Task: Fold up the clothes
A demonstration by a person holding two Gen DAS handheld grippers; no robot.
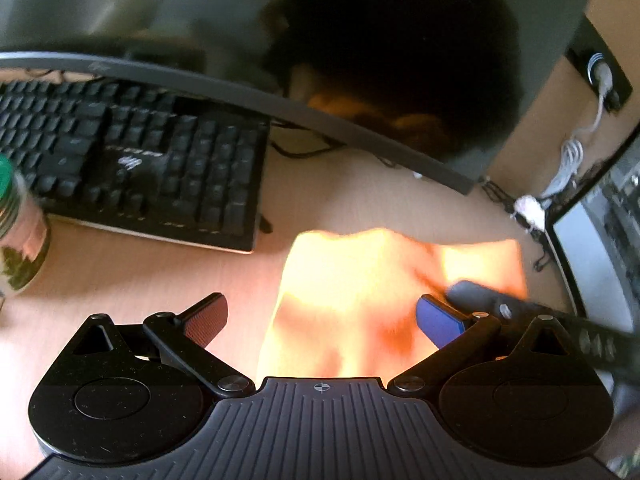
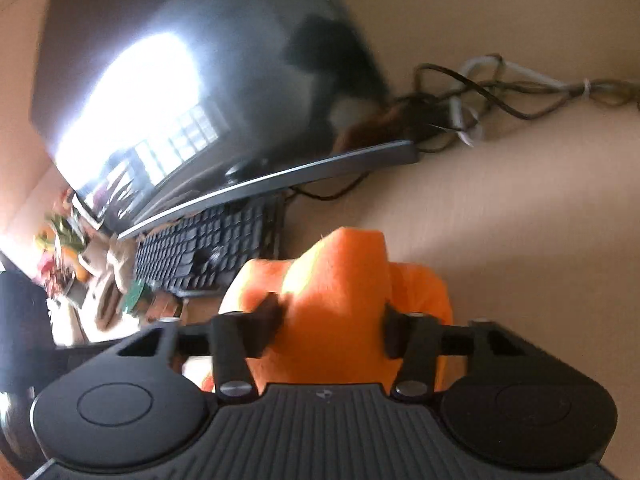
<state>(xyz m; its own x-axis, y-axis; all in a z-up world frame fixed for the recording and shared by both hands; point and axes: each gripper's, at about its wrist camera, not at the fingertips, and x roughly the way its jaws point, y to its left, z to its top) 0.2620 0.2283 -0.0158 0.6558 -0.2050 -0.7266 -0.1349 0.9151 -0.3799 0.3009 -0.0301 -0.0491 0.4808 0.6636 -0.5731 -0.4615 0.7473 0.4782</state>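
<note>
orange fleece cloth (image 2: 340, 300) is pinched between the two fingers of the right gripper (image 2: 334, 320), which are closed onto a bunched fold of it; the fabric rises in a peak just past the fingertips and spills down toward the camera body. from the left wrist view the same cloth (image 1: 360, 300) shows as a bright, washed-out, motion-blurred sheet over the wooden bench (image 1: 140, 276), toward its right side, in front of the monitor. whether its lower part touches the bench or hangs above it cannot be told.

the left gripper (image 1: 322, 316) is spread wide, one red-padded finger and one blue-padded finger well apart, with nothing between them; the cloth lies ahead of and beneath the gap. the blue pad sits just beside the dark arm of the right gripper (image 1: 520, 312), which reaches in from the right edge onto the cloth.

a black keyboard (image 1: 132, 160) rests on the bench toward its back left, under the lower edge of a dark curved monitor (image 1: 360, 40). a jar with a green lid (image 1: 20, 232) stands near the left edge. tangled cables (image 2: 500, 92) lie on the bench behind the monitor's right end.
</note>
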